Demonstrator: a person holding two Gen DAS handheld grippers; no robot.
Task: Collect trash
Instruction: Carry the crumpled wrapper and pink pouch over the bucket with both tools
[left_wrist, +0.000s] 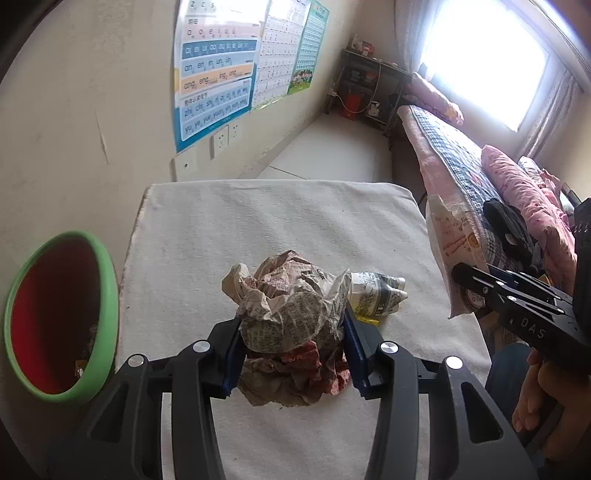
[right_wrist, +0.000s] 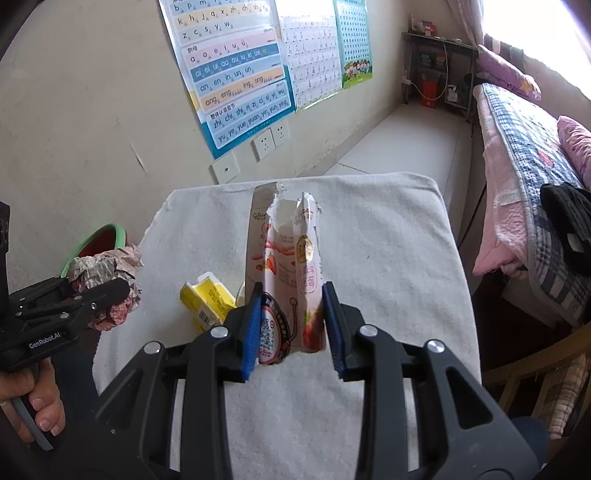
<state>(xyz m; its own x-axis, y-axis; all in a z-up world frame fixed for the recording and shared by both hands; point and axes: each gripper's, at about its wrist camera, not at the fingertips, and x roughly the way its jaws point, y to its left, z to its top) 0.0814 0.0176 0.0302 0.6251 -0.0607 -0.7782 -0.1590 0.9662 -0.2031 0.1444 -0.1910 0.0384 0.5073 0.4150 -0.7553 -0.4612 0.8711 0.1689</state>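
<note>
We hold a crumpled newspaper wad clamped in our left gripper, its fingers pressed on both sides, above the cloth-covered desk. Our right gripper pinches a torn pink snack wrapper. A yellow carton lies on the desk, and a green-rimmed bin stands just left of it.

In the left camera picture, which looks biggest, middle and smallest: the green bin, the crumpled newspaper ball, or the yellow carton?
1. Green bin
2. Crumpled newspaper ball, though it is nearer the camera, so this is unsure
3. Yellow carton, partly hidden behind the ball
</note>
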